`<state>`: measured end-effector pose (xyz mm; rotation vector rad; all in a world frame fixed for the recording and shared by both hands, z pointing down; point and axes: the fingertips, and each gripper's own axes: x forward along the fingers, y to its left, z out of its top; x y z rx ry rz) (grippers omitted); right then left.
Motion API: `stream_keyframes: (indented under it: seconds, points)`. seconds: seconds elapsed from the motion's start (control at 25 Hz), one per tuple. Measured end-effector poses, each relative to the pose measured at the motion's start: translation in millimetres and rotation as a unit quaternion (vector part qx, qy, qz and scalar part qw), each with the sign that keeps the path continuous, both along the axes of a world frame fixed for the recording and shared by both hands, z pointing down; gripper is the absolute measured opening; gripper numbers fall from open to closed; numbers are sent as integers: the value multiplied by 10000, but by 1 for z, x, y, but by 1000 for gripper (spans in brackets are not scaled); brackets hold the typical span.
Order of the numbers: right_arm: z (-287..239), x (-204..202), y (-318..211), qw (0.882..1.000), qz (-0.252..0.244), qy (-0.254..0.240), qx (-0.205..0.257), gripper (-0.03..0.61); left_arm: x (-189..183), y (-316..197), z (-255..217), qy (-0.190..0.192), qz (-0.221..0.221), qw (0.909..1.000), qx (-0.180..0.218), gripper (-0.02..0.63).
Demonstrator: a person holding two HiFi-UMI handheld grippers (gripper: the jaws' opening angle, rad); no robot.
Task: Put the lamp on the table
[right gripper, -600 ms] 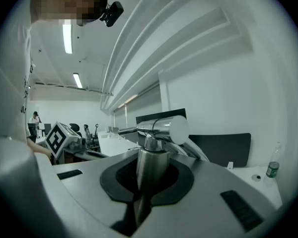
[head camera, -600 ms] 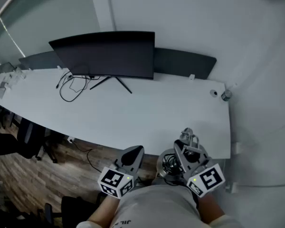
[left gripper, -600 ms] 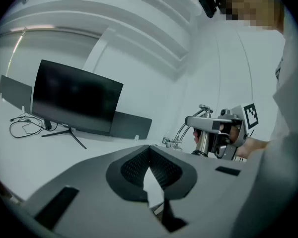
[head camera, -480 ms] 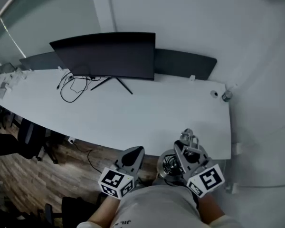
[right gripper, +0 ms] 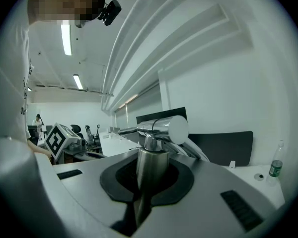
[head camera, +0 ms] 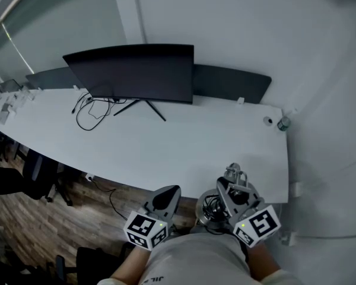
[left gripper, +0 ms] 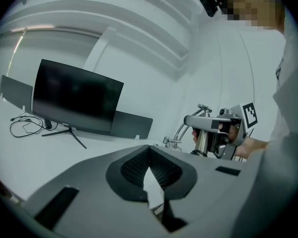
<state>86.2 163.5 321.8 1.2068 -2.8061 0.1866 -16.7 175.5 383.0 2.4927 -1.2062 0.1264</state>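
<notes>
Your right gripper (right gripper: 148, 173) has its fingers closed on the metal stem of the lamp (right gripper: 158, 128) and holds it upright. In the head view the lamp is close to your body, just off the front edge of the white surface (head camera: 184, 144) near its right end, and not resting on it. Your left gripper (left gripper: 149, 155) is just to the lamp's left, fingers together with nothing between them. A dark monitor (head camera: 133, 73) stands at the back of the surface, a loose cable (head camera: 86, 116) lies beside its stand, and a small bottle (head camera: 283, 124) stands at the far right corner.
</notes>
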Motion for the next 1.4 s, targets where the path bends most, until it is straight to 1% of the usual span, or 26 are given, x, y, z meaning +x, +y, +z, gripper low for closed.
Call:
stream_keyframes:
  seconds: [0.32,0.6,0.76,0.96,1.2,1.4]
  points:
    - [0,10,-10,9997,-240,-20,-9,37,17,-9,1,8,-145,9999,21,-3]
    - [-5,20,-16,9983,-567,7,138,37,38,-15,-2,24,-305,9995,113,-3]
    - [-4,26,-19,9975,-687,15,159,37,43,-11,1,-19,-426,9991,74,-3]
    - [-2,29,-19,9972,-738,-61,75,37,46,-9,5,-73,-430,9990,-24,-3]
    - [2,30,-30,9976,-688,-95,17,37,45,-23,11,-120,-343,9993,-107,-3]
    - [5,31,-47,9987,-502,-44,9,37,44,-42,12,-146,-166,9997,-93,-3]
